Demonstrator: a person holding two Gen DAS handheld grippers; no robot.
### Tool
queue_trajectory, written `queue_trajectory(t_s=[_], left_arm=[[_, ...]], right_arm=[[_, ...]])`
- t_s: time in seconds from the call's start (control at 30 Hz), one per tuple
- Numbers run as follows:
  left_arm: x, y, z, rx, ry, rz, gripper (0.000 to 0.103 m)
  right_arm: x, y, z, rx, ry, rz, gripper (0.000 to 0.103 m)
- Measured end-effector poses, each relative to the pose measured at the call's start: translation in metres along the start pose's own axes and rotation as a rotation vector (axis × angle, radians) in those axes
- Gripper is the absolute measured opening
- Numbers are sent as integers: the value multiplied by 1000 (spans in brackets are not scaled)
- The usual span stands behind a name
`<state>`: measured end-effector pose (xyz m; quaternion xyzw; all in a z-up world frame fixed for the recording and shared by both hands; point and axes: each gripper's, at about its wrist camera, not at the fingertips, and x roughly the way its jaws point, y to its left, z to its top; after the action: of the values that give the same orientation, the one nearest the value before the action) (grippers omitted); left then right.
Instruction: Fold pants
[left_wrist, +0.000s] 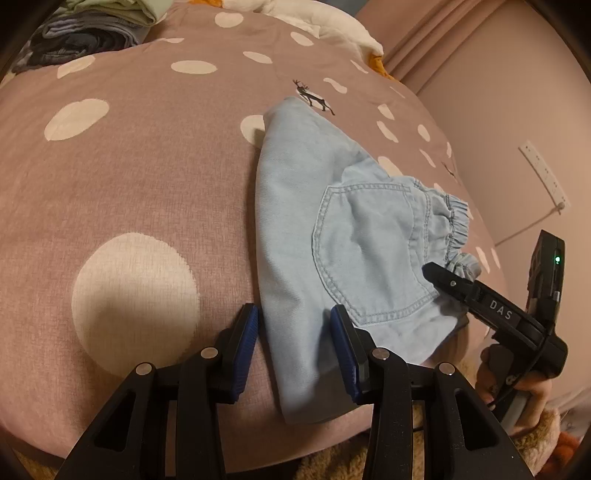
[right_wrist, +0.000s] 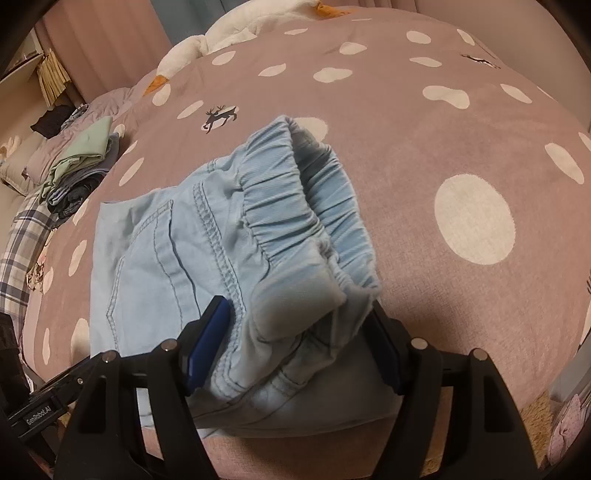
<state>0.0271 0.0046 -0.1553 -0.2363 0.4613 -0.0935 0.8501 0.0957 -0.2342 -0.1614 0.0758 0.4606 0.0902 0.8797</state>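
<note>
We see the light blue pants (left_wrist: 332, 229) lying folded on the pink dotted bedspread (left_wrist: 147, 166), waistband toward three o'clock in the left wrist view. Our left gripper (left_wrist: 294, 350) stands spread wide astride the pants' near edge at six o'clock, gripping nothing. Our right gripper (right_wrist: 295, 347) is also parted, its jaws either side of the bunched elastic waistband (right_wrist: 295, 206), not clamped on it.

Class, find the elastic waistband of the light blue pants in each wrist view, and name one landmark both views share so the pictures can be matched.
Left wrist view: the elastic waistband sits right of centre, at the pants' far right edge, just above the right gripper.
Right wrist view: the waistband fills the centre, bunched between the gripper's open fingers.
Shared landmark: the stitched back pocket.
</note>
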Motion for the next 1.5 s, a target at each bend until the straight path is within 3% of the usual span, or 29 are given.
queue_trajectory(t_s=[0.77,0.93,1.0,1.07,1.13,1.2,1.3,1.4,1.5], left_arm=[[-1,-6,-3,-21,-6,41,42],[-7,-7,-2,-57,26,25,42],[-13,-7,1,-62,41,30,46],[-19,-8,5,-63,17,51,66],[-25,-10,10,-46,-32,78,78],[-23,-13,16,-10,-50,108,78],[-11,-14,22,-3,-34,112,78],[4,-15,26,1,-3,88,78],[17,-15,29,-9,-4,65,76]], right_arm=[[0,2,-1,-8,-15,6,75],[-7,1,0,-3,5,13,73],[-13,-1,2,9,15,28,74],[-24,-7,5,31,5,69,80],[-33,-12,8,52,-19,117,87],[-37,-18,11,72,-47,177,89],[-24,-28,11,121,-12,198,88],[-4,-31,7,154,40,239,90],[3,-26,8,135,29,242,87]])
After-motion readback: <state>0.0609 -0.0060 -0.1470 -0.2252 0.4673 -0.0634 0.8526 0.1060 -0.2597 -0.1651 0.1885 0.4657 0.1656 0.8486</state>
